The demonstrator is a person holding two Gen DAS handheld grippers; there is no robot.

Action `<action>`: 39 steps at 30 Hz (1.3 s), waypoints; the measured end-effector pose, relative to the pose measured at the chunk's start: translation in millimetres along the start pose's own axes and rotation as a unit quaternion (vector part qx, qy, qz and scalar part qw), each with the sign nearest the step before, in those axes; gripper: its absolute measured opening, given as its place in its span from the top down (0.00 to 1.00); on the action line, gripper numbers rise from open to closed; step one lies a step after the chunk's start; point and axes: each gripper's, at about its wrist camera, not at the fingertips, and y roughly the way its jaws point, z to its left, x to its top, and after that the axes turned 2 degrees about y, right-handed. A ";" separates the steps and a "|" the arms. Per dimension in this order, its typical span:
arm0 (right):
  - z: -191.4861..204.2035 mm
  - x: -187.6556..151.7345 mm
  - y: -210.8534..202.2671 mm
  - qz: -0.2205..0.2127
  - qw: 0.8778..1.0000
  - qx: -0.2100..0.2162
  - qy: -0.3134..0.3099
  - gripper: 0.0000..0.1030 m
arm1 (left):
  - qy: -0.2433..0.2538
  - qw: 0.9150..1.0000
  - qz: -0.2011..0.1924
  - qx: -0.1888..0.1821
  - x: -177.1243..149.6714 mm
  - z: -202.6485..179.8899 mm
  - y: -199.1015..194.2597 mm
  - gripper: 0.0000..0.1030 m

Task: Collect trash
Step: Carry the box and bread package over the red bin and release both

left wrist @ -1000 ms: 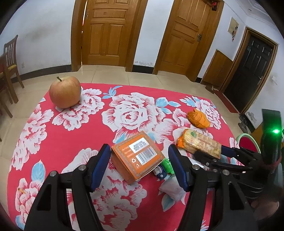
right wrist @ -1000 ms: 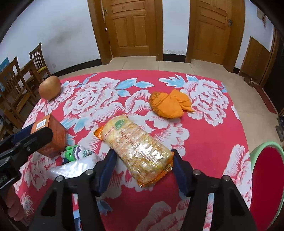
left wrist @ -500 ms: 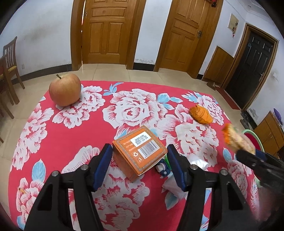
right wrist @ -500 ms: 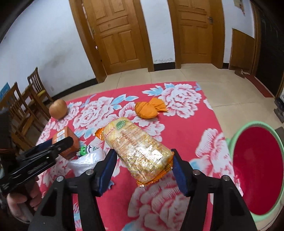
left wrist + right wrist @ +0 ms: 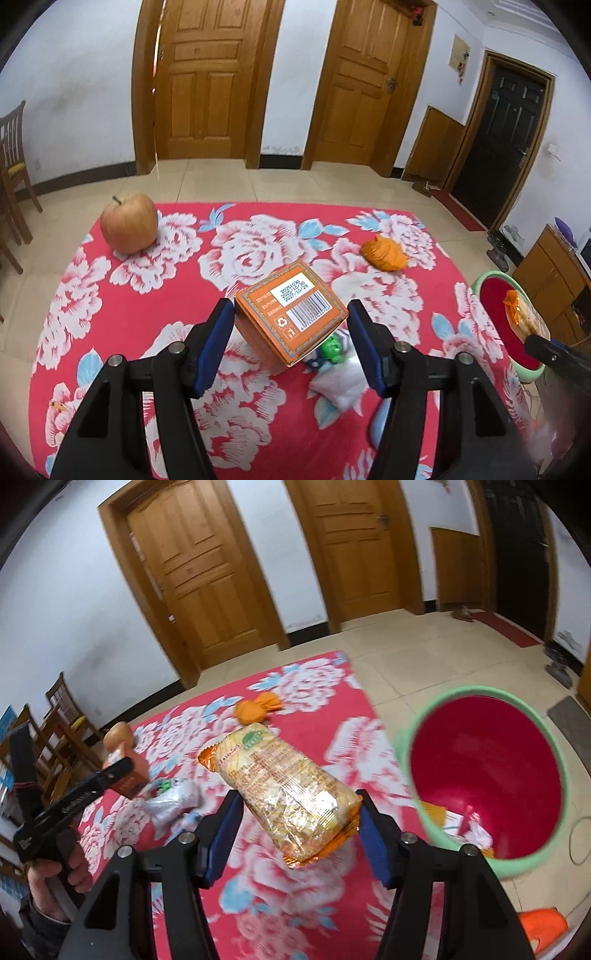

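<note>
My left gripper [image 5: 291, 334] holds the orange carton [image 5: 291, 317] between its blue pads, about half open, and the carton is lifted clear of the red flowered tablecloth [image 5: 147, 317]. My right gripper [image 5: 299, 829] is also about half open and clamps the biscuit packet [image 5: 284, 790], tilted, in the air beside the bin [image 5: 413, 760] with a green rim and red inside. Some paper scraps lie at the bottom of the bin. On the cloth I see an apple [image 5: 129, 228], an orange wrapper [image 5: 384, 253], a crumpled white bag [image 5: 338, 384] and a small green thing [image 5: 332, 349] next to it.
</note>
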 end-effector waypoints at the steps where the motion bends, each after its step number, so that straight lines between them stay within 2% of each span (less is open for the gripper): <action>1: -5.0 -1.1 -4.1 -0.002 1.000 -0.003 0.006 0.38 | 0.003 1.000 -0.003 -0.003 0.7 -3.0 -3.3 0.39; 18: -94.6 -19.6 -55.4 -0.054 0.989 -0.058 0.123 0.38 | 0.028 0.996 -0.003 -0.081 7.4 -73.4 -40.2 0.39; 27: -133.9 -23.0 -59.1 -0.064 0.977 -0.089 0.185 0.38 | 0.055 0.991 0.016 -0.123 7.8 -132.1 -33.8 0.39; 39: -173.4 -23.7 -44.3 -0.061 0.961 -0.092 0.252 0.36 | 0.097 0.982 0.048 -0.157 1.3 -206.3 -6.2 0.39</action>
